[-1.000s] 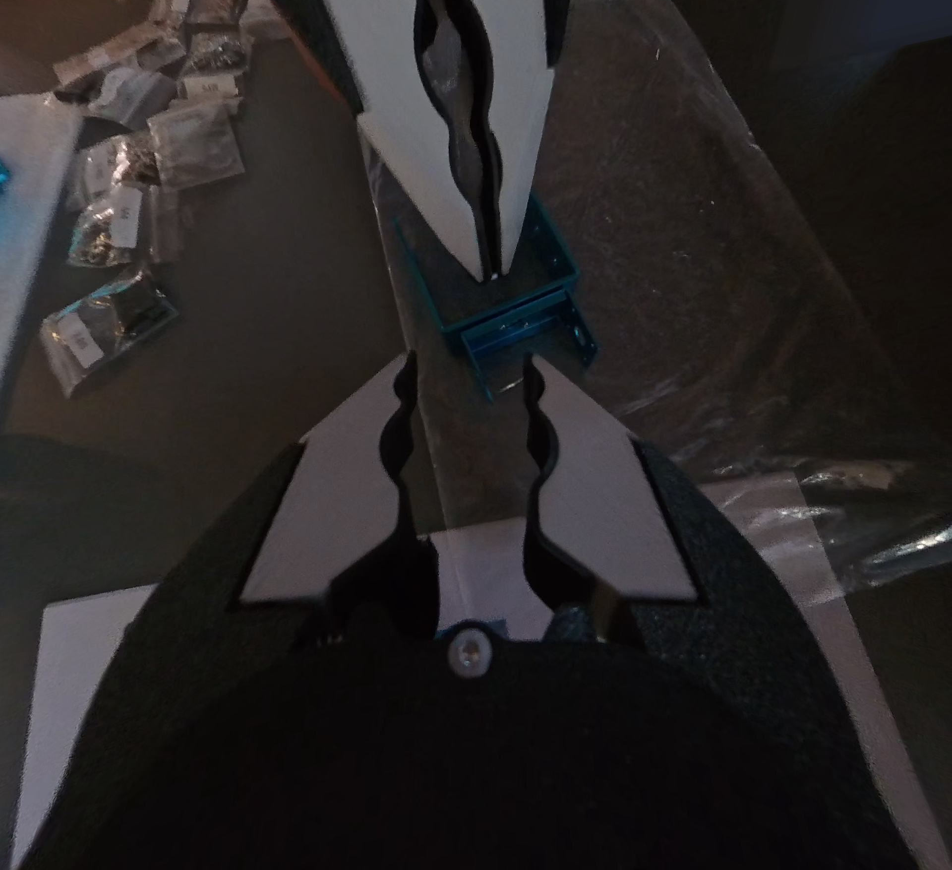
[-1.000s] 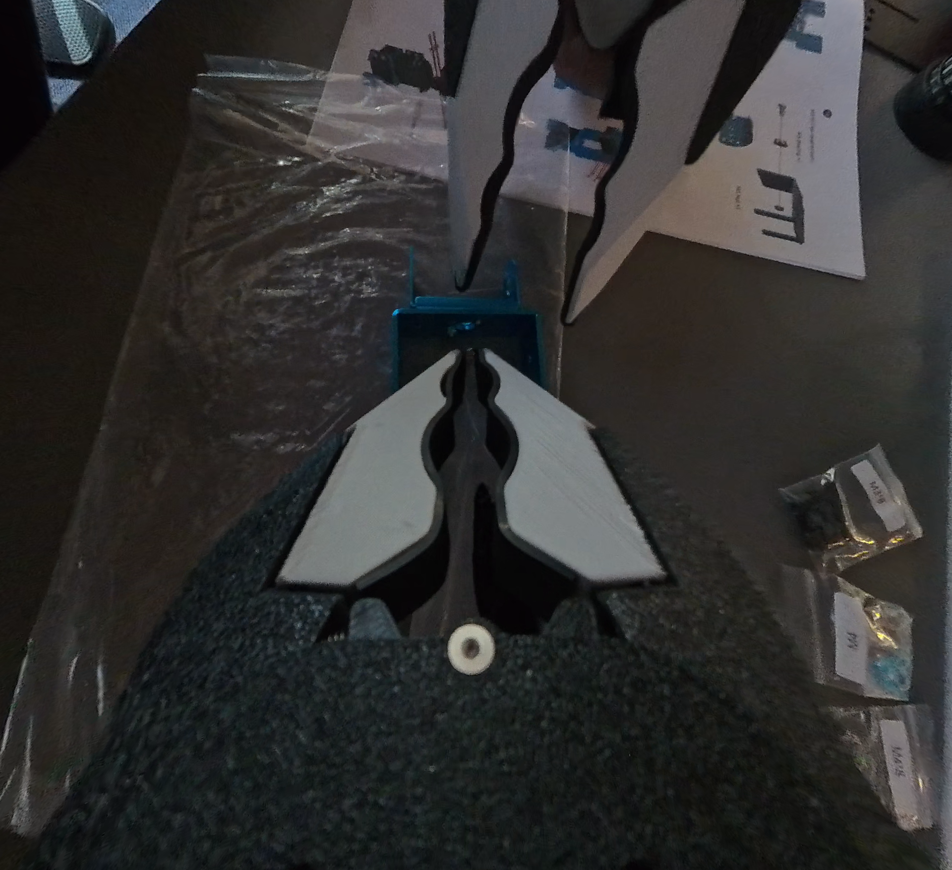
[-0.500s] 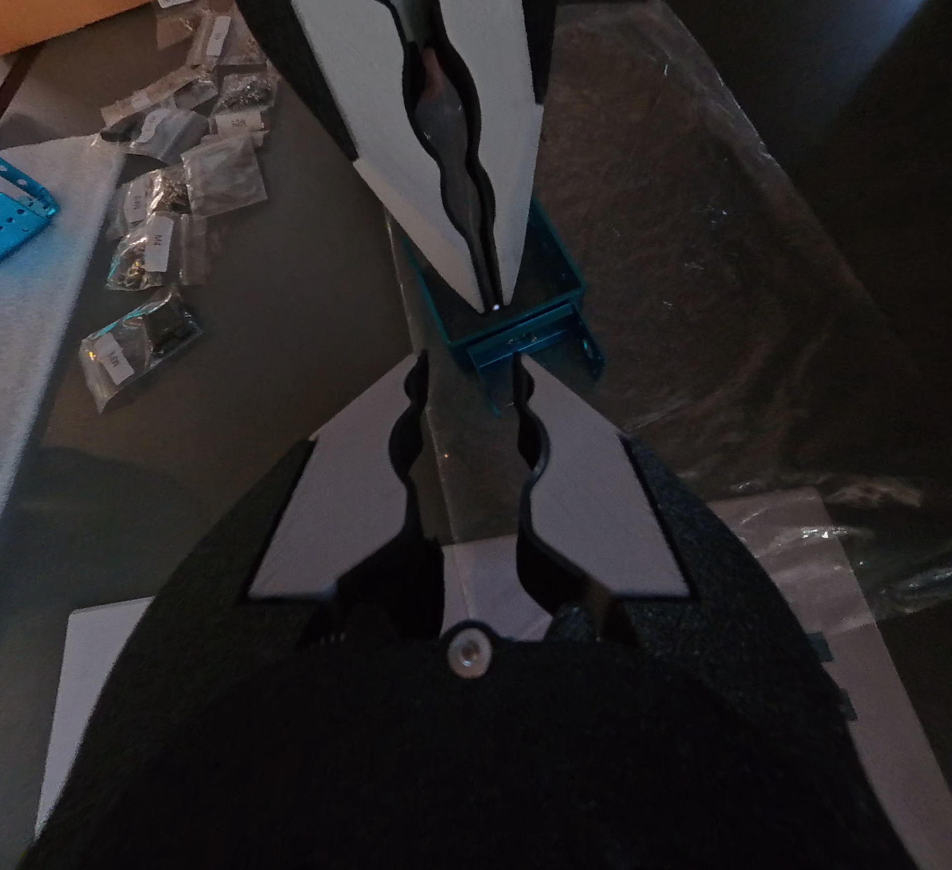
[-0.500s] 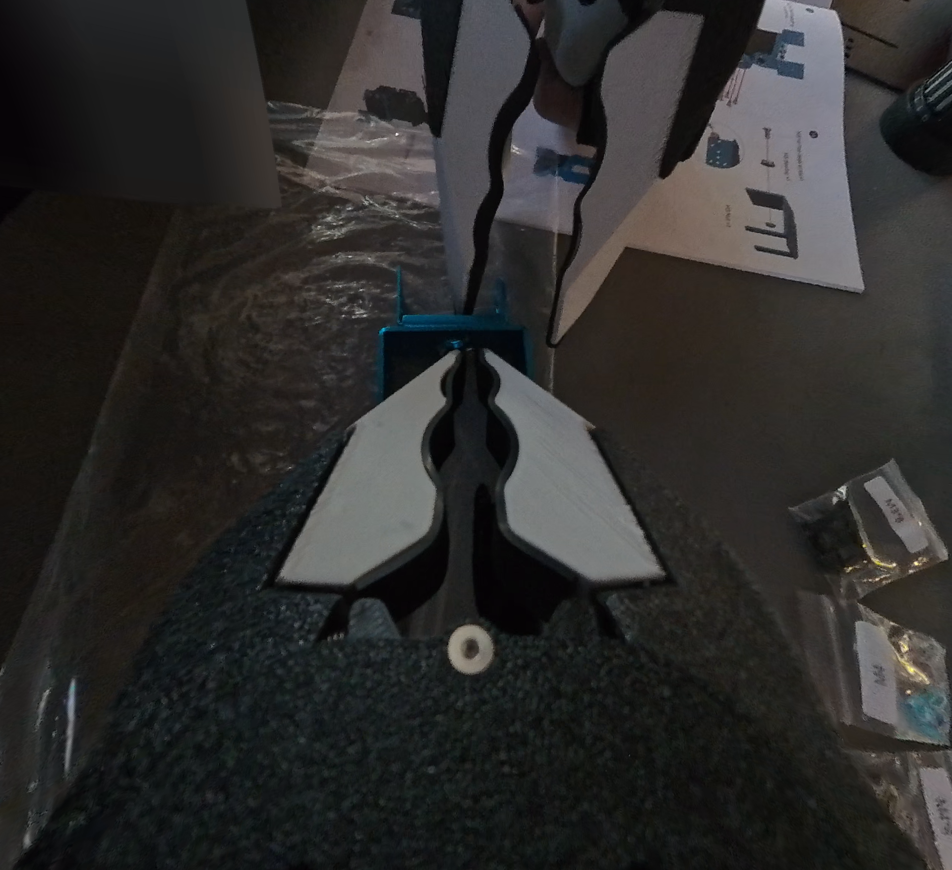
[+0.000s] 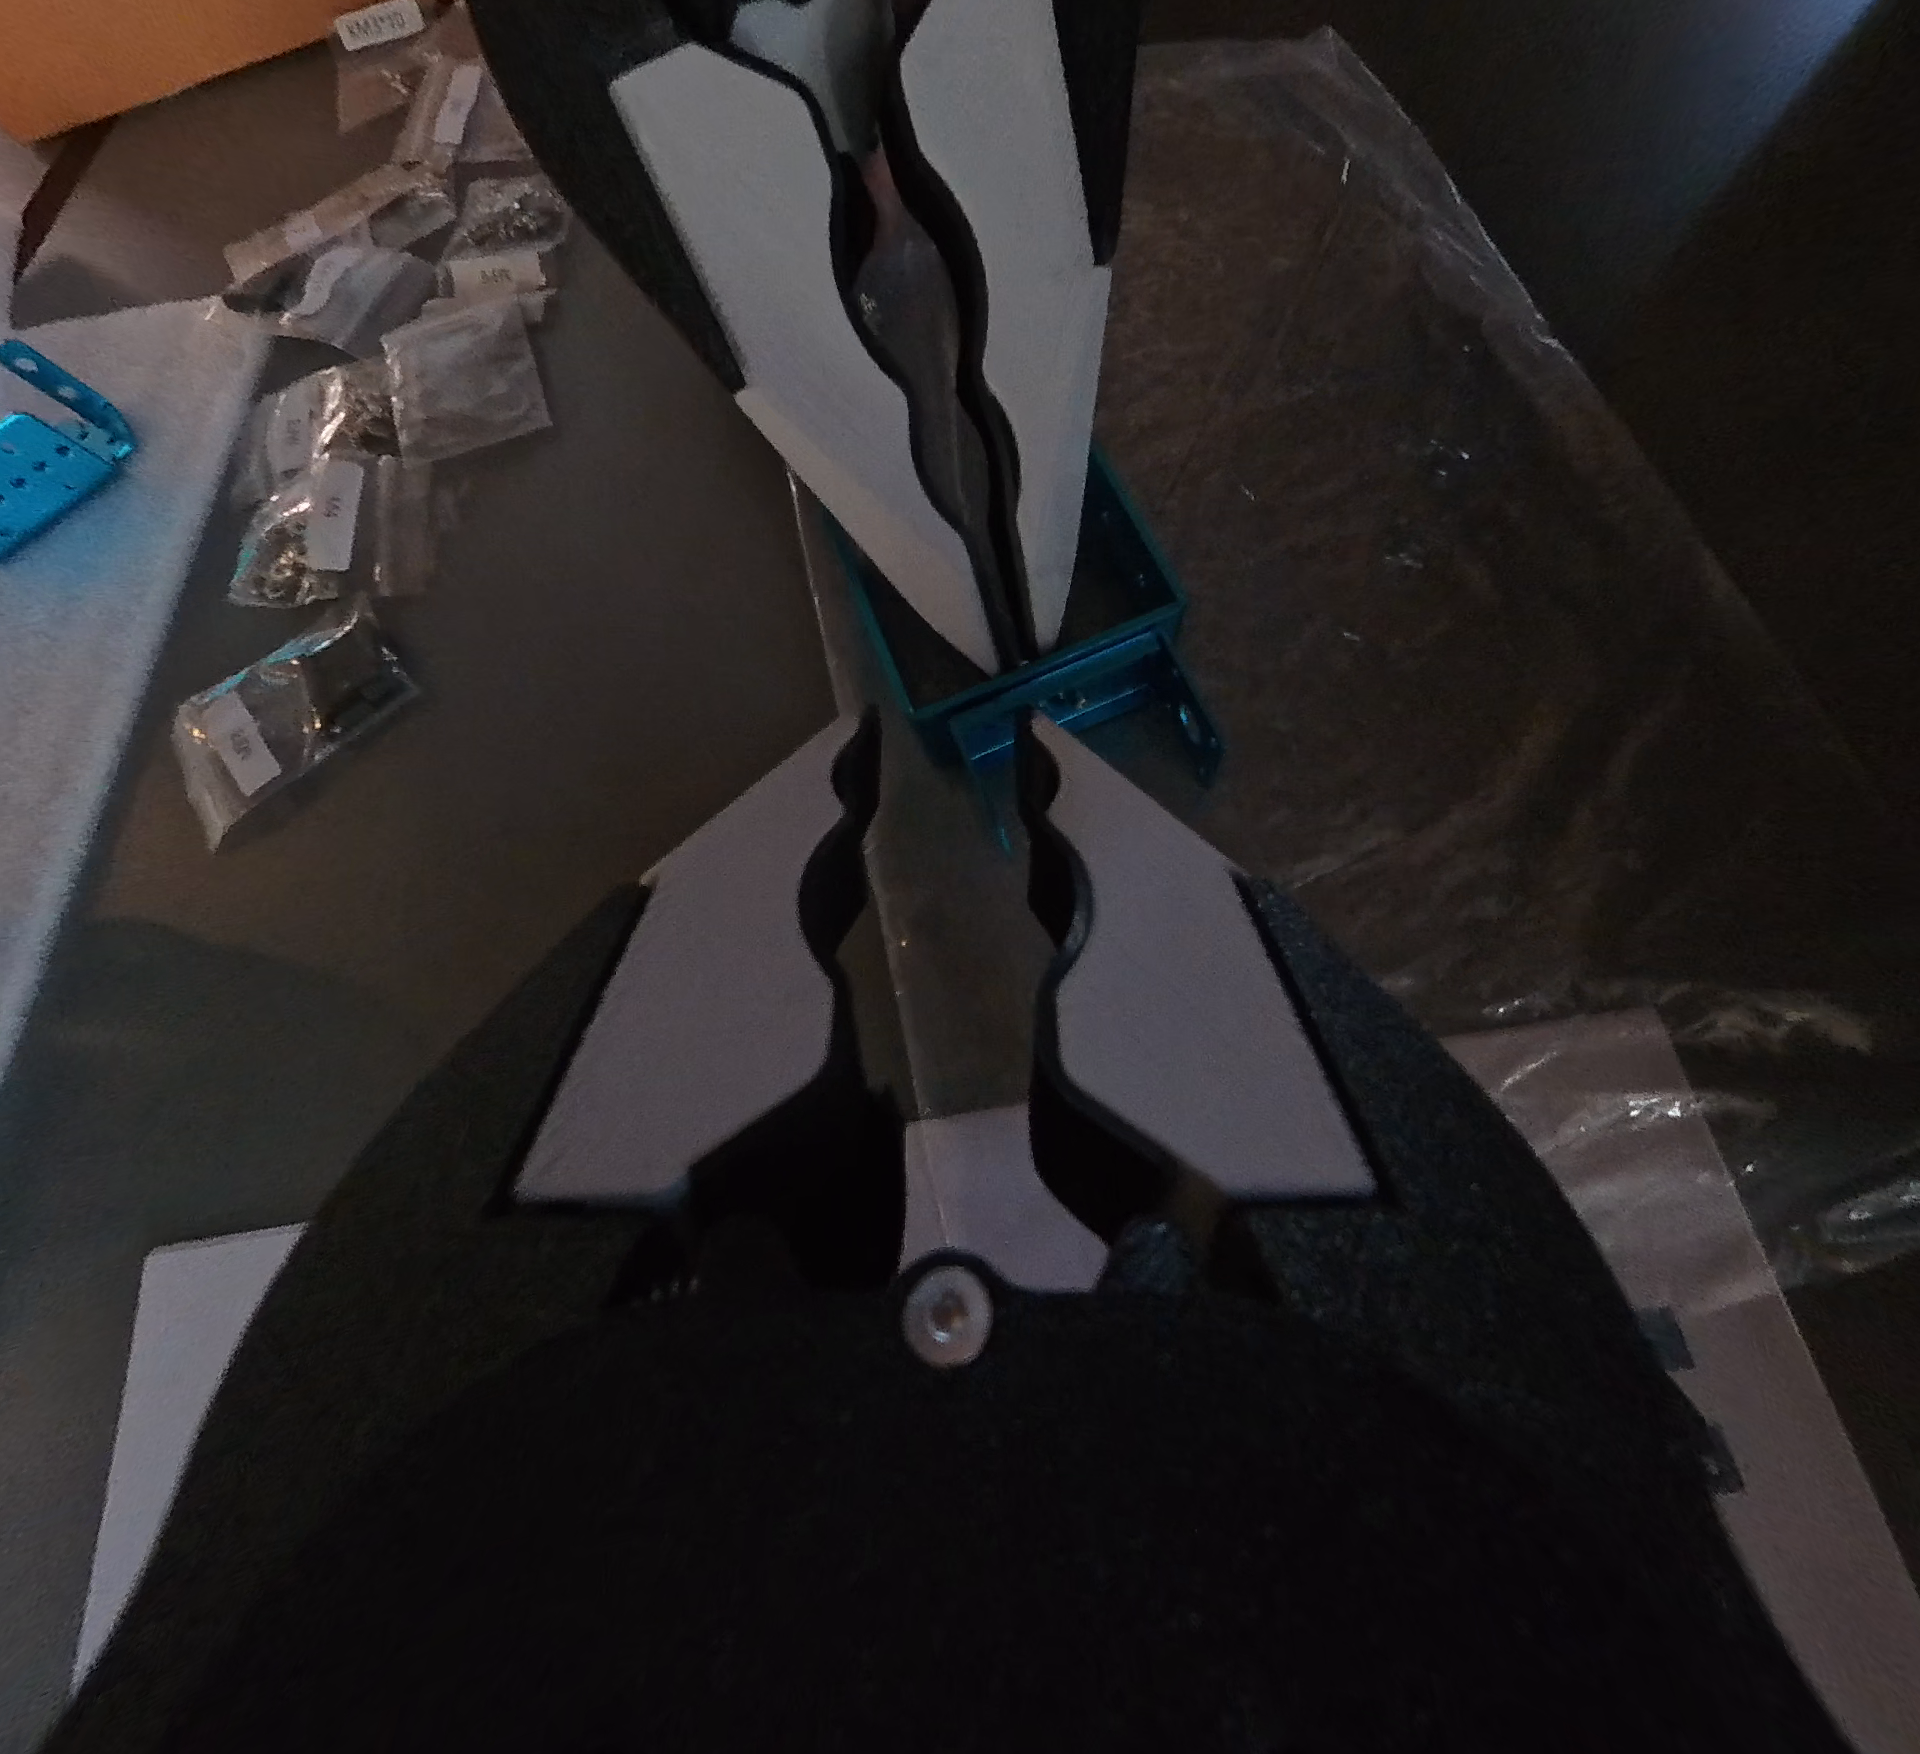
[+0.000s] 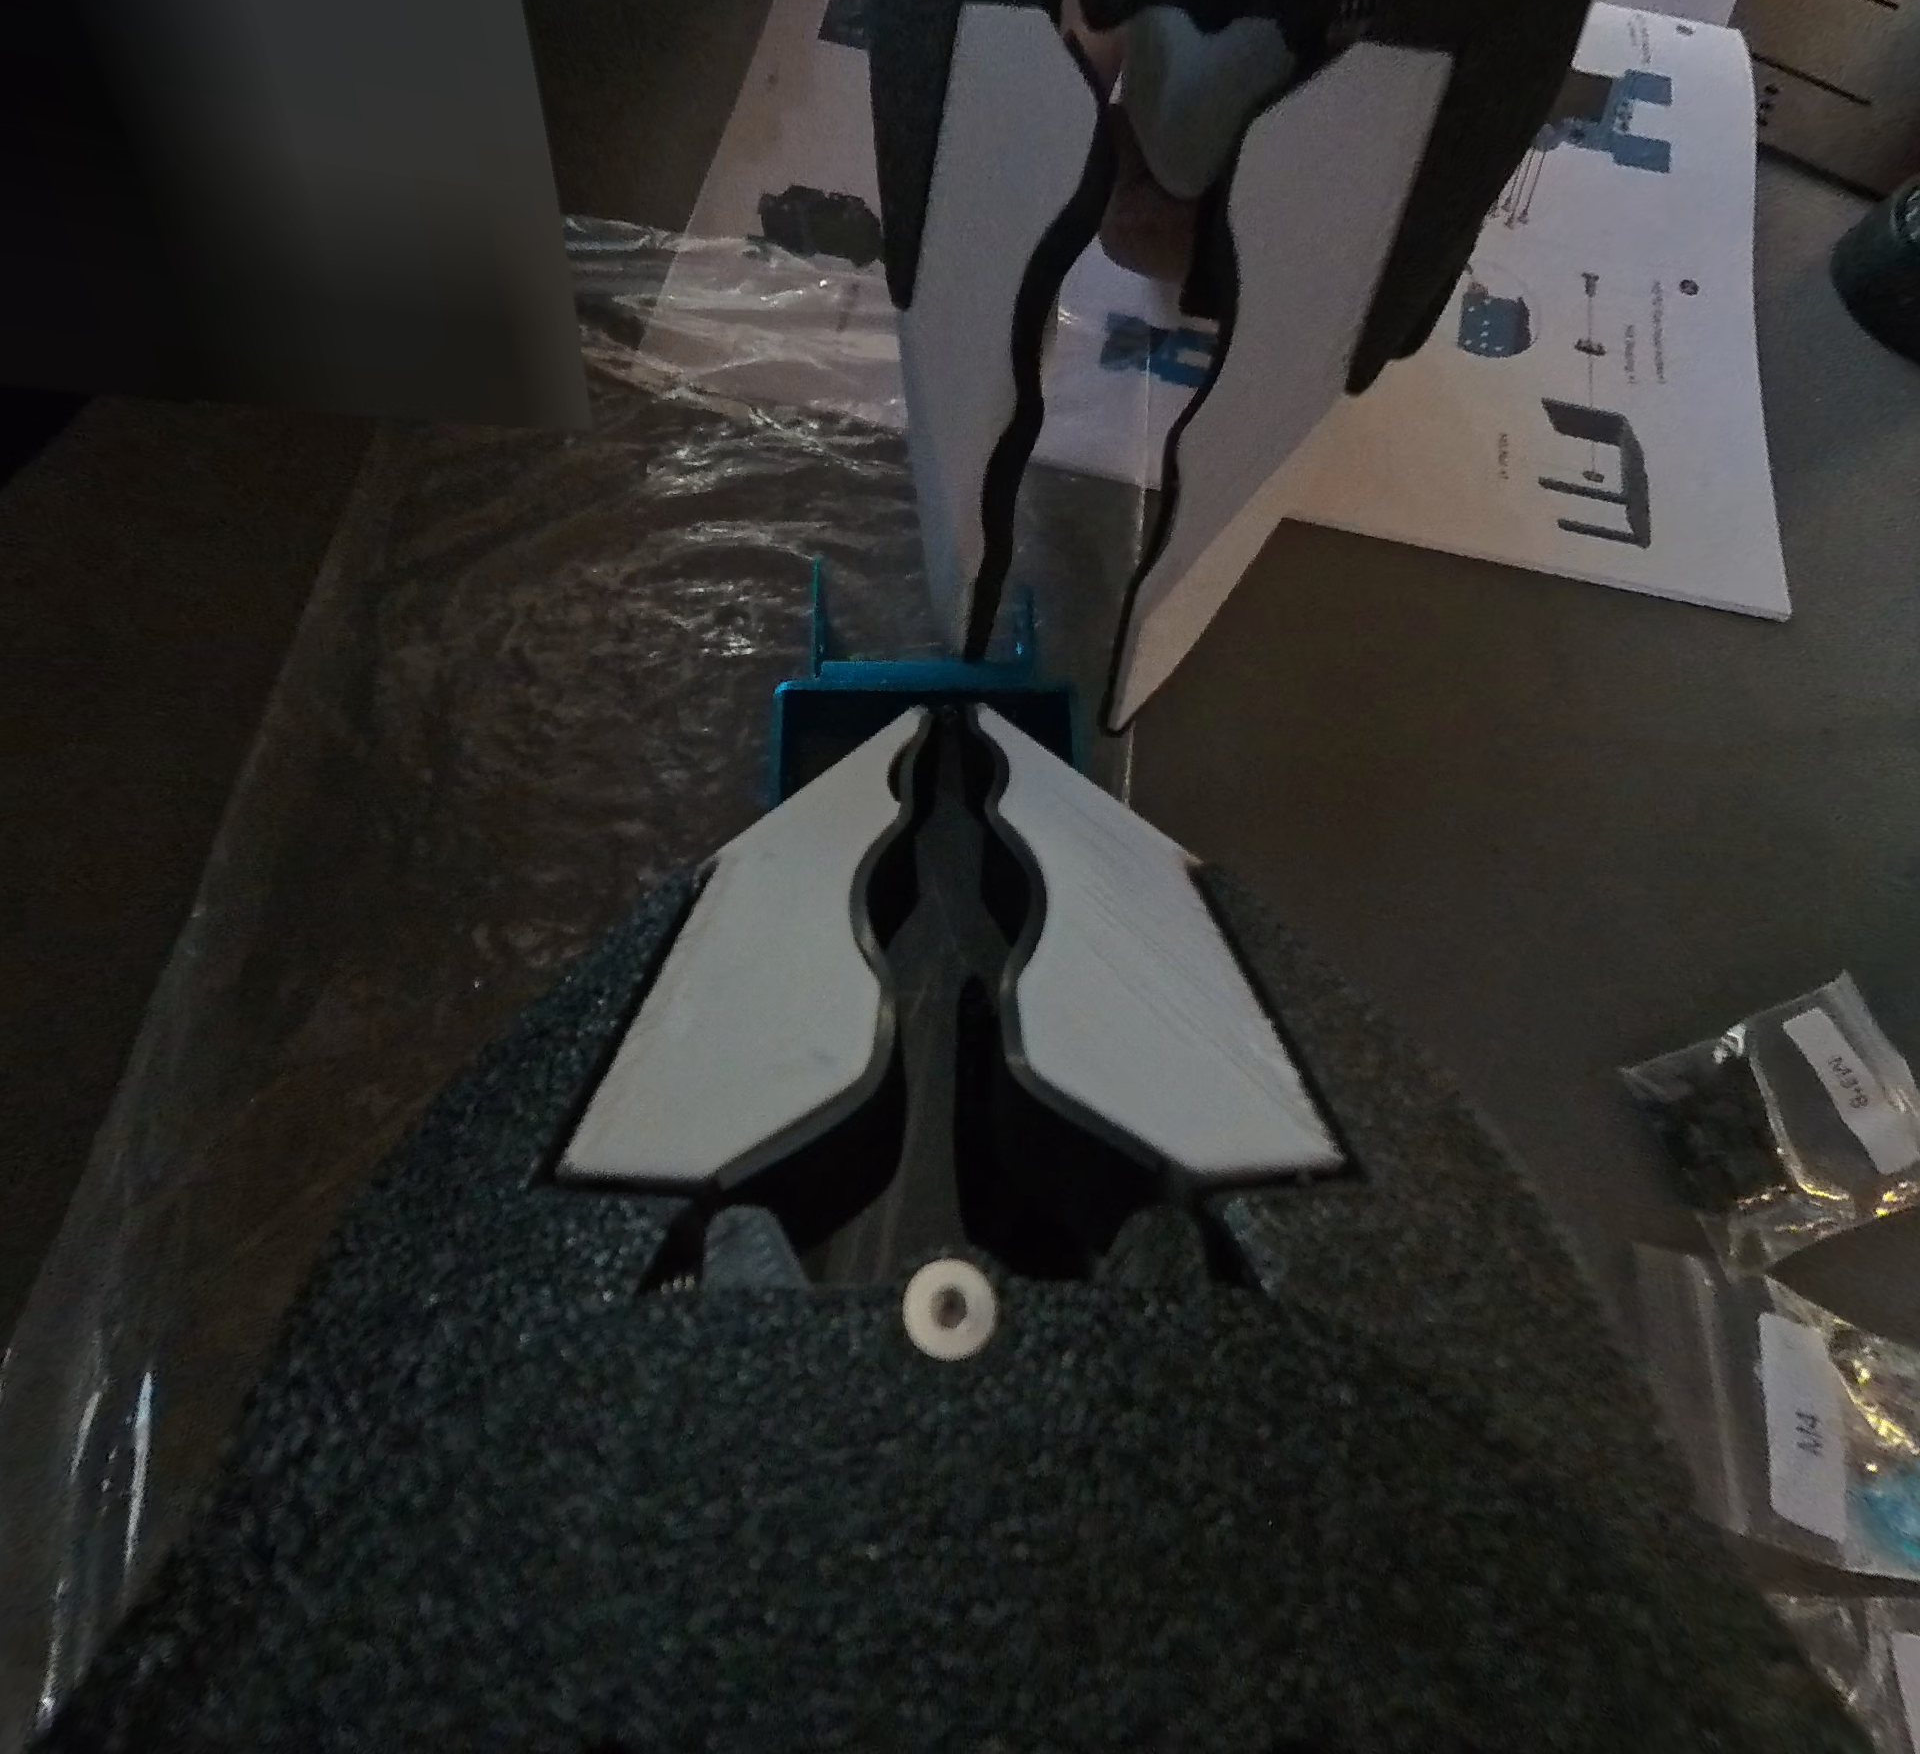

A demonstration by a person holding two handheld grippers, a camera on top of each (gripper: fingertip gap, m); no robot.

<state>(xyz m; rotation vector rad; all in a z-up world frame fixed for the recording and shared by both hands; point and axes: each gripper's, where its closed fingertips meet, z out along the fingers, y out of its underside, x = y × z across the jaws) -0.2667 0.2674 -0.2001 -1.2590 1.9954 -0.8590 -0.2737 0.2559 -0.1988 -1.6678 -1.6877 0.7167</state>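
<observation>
A small blue metal bracket frame (image 5: 1081,717) stands on a clear plastic sheet (image 5: 1403,457). My left gripper (image 5: 951,738) is open, and its fingers straddle one upright leg at the frame's near end. My right gripper (image 5: 1013,655) comes in from the far side, shut on a slim dark tool (image 5: 899,281), with its tips at the frame's cross wall. In the right wrist view, my right gripper (image 6: 945,712) is shut on the tool (image 6: 940,925) at the frame (image 6: 925,678). The open left gripper (image 6: 1044,686) hangs over the frame's far end.
Small bags of hardware (image 5: 312,499) lie to the left and show in the right wrist view (image 6: 1787,1122). An open instruction booklet (image 6: 1621,416) lies behind the frame. A blue perforated plate (image 5: 42,478) rests on white foam at the far left. A cardboard box (image 6: 1829,42) stands behind the booklet. Less than 4 cm separates the two grippers' tips. From the left gripper's tips to the blue perforated plate (image 5: 42,478) is close to 25 cm.
My left gripper's fingers have narrowed around the bracket leg and moved a little closer to the frame. The right gripper stays shut at the frame's wall.
</observation>
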